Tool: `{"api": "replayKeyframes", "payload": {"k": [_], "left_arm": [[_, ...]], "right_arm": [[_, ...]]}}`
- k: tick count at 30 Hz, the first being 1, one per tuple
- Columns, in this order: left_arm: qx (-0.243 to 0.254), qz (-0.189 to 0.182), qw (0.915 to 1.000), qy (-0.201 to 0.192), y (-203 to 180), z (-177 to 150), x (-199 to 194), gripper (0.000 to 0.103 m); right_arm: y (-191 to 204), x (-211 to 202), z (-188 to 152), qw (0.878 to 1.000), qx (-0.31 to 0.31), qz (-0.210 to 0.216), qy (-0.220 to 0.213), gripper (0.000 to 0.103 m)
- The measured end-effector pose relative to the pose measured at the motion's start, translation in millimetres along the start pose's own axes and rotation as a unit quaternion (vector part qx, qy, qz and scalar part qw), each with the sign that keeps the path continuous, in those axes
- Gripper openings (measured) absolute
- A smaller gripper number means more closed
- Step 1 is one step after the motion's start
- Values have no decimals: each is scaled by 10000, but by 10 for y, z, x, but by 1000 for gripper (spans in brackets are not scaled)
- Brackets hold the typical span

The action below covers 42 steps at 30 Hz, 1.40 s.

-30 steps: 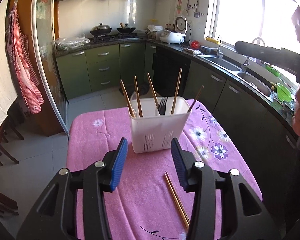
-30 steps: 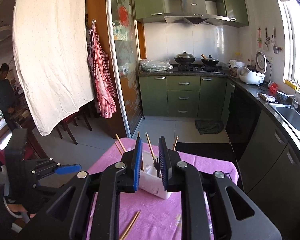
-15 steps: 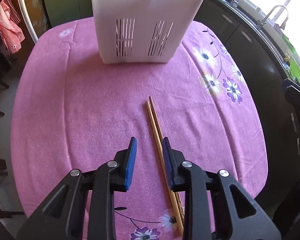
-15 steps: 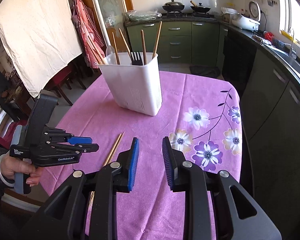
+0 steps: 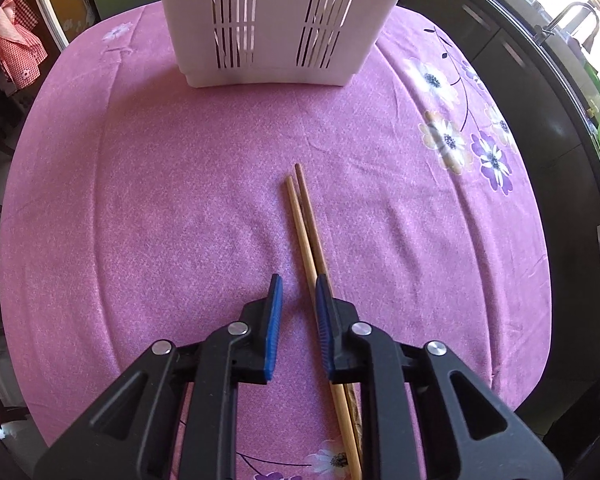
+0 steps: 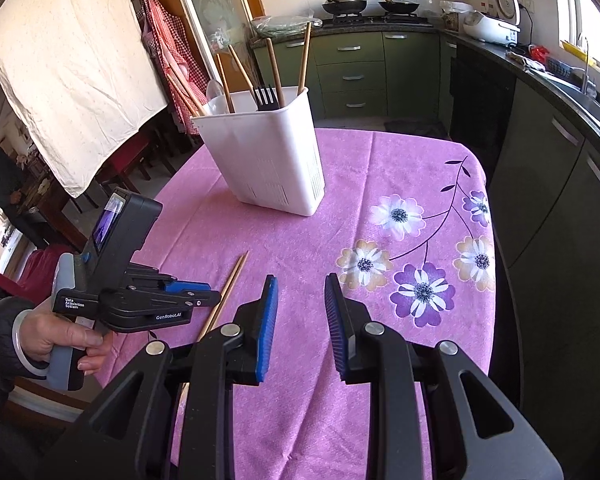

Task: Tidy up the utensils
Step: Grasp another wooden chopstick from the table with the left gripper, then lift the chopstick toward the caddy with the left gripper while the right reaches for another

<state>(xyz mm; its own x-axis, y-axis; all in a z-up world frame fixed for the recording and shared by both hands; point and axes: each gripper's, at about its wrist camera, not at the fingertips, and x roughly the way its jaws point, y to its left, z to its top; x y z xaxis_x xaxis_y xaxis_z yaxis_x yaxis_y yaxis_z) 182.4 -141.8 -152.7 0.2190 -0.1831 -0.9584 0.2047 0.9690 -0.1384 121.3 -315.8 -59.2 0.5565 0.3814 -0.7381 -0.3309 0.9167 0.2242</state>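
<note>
Left gripper low over the pink tablecloth, jaws narrow and just been closing. Two chopsticks lie side by side on the cloth; they pass along the inner face of the right-hand pad, the other pad stands clear of them, so no grip yet. Right gripper hovers over bare cloth, jaws slightly apart, nothing between them. White holder stands beyond, upright, with more chopsticks and a black fork inside
</note>
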Motion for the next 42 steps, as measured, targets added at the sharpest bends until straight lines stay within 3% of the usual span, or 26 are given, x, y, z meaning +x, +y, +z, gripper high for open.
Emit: {"api": "replayKeyframes", "payload": {"k": [11, 23, 34, 42], "left_arm": [[208, 262, 9993, 152, -202, 119, 138, 8], [255, 282, 9990, 215, -50, 110, 114, 7], [93, 178, 9973, -709, 223, 88, -537, 6], [185, 239, 9858, -1654, 252, -82, -1251, 6]], "right_arm": [[-14, 39, -30, 9999, 60, 60, 72, 25], [-33, 80, -90, 9998, 71, 28, 162, 28], [-95, -5, -83, 9997, 169, -129, 84, 28], [-26, 20, -59, 9997, 118, -163, 140, 28]]}}
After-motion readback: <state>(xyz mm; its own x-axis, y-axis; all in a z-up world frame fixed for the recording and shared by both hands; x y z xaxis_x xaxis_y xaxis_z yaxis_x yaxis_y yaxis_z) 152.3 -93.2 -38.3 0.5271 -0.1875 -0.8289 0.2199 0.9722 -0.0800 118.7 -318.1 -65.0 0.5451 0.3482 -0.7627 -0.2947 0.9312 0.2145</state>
